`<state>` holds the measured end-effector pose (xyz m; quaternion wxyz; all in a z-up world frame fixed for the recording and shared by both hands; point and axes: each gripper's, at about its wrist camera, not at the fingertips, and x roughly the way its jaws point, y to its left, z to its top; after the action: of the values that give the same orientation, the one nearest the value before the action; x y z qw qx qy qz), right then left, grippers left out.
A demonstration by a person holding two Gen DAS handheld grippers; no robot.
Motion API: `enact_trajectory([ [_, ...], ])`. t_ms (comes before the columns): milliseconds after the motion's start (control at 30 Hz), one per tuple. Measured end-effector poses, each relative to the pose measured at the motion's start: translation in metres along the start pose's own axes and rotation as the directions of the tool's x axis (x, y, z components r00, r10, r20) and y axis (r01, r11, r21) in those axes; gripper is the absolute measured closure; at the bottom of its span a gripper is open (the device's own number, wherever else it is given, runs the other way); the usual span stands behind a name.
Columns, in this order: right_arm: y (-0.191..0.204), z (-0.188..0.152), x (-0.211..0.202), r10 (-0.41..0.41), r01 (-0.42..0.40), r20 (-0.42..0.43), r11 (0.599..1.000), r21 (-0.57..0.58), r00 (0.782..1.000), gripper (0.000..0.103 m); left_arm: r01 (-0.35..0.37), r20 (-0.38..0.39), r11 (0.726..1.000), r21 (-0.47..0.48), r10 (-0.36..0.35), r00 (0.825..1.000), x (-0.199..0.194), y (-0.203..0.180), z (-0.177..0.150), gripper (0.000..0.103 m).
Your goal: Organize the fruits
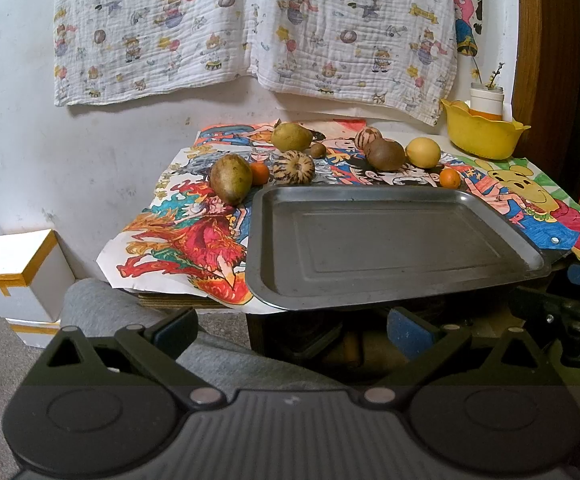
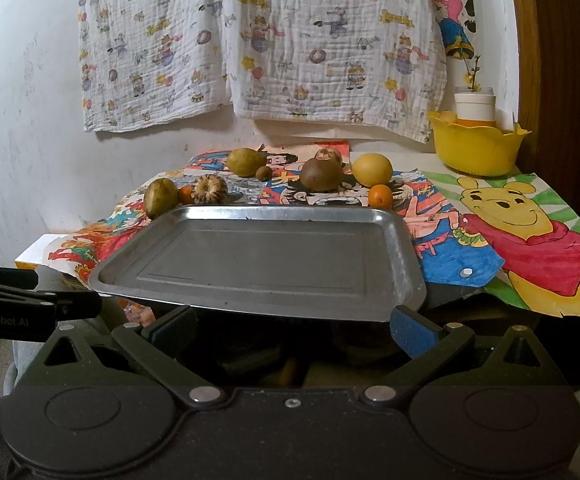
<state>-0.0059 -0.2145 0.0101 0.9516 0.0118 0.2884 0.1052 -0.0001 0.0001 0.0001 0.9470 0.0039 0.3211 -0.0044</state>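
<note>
Both grippers, left (image 1: pixel 292 330) and right (image 2: pixel 292 326), spread wide, gripping nothing, held low before the table's near edge. Metal tray (image 1: pixel 390 288) bare, directly ahead, long axis crosswise. Fruits ranged beyond its far rim: brown-green oval (image 1: pixel 231 178) far left, nearer the left gripper; yellow fruit (image 2: pixel 372 169) and small orange (image 2: pixel 380 196) far right, nearer the right. Tray stands between claws and fruit. Yellow bowl (image 2: pixel 476 150) at far right corner.

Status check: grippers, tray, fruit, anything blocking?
Left gripper and right gripper open, empty, short of the table. Metal tray bare; fruits, such as the yellow lemon, loose behind it. Nothing blocking.
</note>
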Motion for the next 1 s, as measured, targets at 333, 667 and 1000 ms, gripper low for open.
enact_trajectory([
  [333,-0.001,-0.002,0.004,0.004,-0.004,-0.009,1.0,0.005,1.0,0.0,0.008,-0.01,1.0,0.001,-0.008,1.0,0.004,-0.001,-0.002,0.0],
  [667,-0.001,0.003,0.011,-0.013,0.013,-0.03,1.0,0.002,0.999,0.0,0.029,-0.023,0.999,0.017,-0.029,0.999,0.011,0.001,0.002,0.0],
  [1000,0.0,0.023,0.013,-0.033,0.035,0.081,0.999,-0.029,0.996,0.0,0.049,0.021,0.999,0.014,-0.05,0.999,0.015,0.019,0.022,0.0],
])
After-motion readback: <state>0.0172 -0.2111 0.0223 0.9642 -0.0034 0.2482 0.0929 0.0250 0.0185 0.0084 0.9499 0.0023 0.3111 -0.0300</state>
